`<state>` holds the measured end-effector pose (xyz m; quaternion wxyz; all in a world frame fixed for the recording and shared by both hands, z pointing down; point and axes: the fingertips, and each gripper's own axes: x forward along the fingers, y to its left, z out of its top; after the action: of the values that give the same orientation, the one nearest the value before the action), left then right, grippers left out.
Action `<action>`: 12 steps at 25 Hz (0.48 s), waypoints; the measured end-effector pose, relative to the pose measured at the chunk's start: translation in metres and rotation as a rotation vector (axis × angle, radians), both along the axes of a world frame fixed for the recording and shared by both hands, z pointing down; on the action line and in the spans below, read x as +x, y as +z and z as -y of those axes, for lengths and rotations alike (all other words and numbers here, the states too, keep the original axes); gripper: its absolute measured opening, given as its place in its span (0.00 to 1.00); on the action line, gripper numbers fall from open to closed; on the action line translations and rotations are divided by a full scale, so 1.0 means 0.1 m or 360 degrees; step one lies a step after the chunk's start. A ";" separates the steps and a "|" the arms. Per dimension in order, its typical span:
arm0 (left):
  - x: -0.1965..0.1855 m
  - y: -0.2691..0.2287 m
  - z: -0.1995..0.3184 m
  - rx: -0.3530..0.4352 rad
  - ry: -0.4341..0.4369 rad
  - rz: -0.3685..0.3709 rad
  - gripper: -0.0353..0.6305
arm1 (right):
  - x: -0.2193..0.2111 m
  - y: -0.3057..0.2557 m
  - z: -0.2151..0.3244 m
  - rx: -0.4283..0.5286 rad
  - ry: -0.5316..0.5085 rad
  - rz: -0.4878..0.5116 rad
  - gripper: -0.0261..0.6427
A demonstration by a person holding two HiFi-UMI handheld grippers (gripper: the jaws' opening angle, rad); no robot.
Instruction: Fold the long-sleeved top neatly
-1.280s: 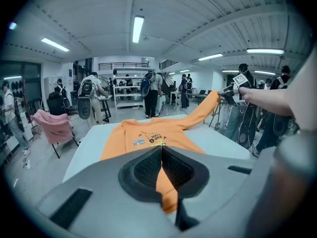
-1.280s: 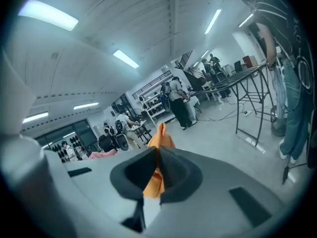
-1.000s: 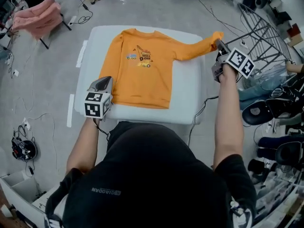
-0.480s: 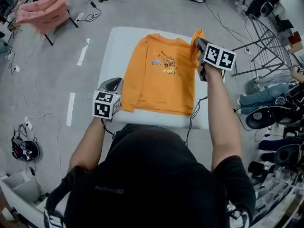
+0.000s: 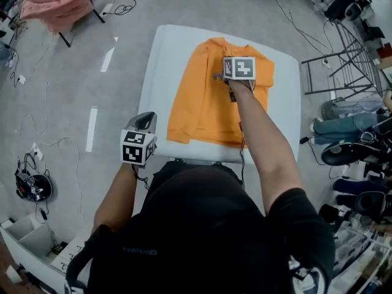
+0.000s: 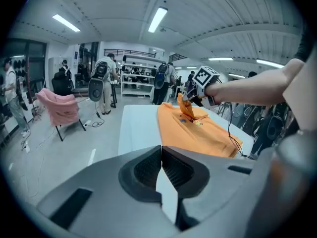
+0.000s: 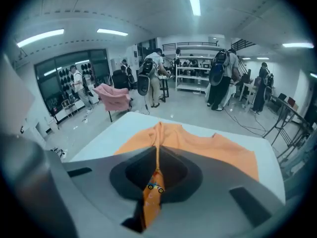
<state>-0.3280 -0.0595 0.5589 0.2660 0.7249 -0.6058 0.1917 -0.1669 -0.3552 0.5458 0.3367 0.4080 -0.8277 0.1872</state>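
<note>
An orange long-sleeved top [image 5: 199, 106] lies flat on the white table [image 5: 158, 72], collar at the far end. My right gripper [image 5: 219, 76] hovers over its chest, shut on a fold of the right sleeve, which is drawn across the body. In the right gripper view the orange cloth [image 7: 152, 202] runs between the jaws of that gripper [image 7: 156, 182]. My left gripper [image 5: 146, 116] hangs off the table's near left corner, shut and holding nothing. In the left gripper view its jaws [image 6: 160, 155] meet, with the top [image 6: 198, 132] and the right gripper [image 6: 190, 98] beyond.
A pink garment [image 5: 58, 5] hangs on a chair at the far left. A metal rack [image 5: 343, 48] and piles of clothes [image 5: 355, 146] stand to the right. Cables lie on the floor. People [image 6: 104, 81] stand at the back of the room.
My right gripper has carried the sleeve from off the table's right side leftward over the top's chest and lower. My left gripper has shifted a little and stays shut.
</note>
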 end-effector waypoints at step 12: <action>-0.06 0.12 -0.22 -0.0060 0.0007 -0.0026 0.06 | -0.64 0.74 0.05 -0.0161 -0.0058 0.0010 0.27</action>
<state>-0.3345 -0.0372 0.5706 0.2843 0.7225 -0.5984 0.1978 -0.2307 -0.3604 0.6195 0.3576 0.3747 -0.8256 0.2241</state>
